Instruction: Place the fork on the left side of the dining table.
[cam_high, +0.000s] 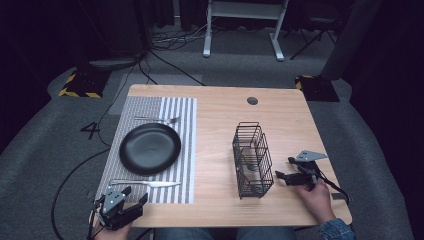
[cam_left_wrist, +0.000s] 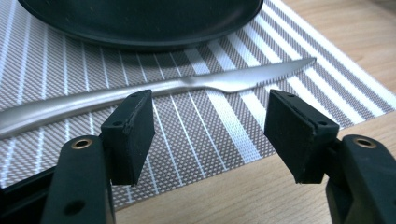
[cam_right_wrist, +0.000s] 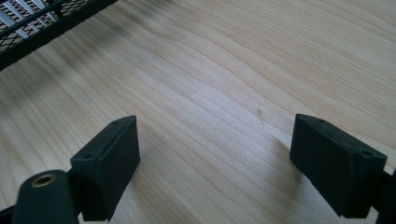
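While both grippers' jaws stand apart, empty | left gripper (cam_left_wrist: 210, 135) near one knife (cam_left_wrist: 154, 91) | right gripper (cam_right_wrist: 215, 168) | one plate (cam_high: 150, 148), one fork (cam_high: 157, 120), one wire basket (cam_high: 253, 160), one placemat (cam_high: 180, 115)

High view: fixed above the person's side, looking forward and down over the whole wooden table (cam_high: 220, 107). Left gripper view: low, close, facing the knife (cam_left_wrist: 154, 91) and black plate (cam_left_wrist: 140, 23) on the striped placemat (cam_left_wrist: 201, 121), all shared with the high view. Right gripper view: close over bare tabletop, wire basket (cam_right_wrist: 42, 21) at its corner.
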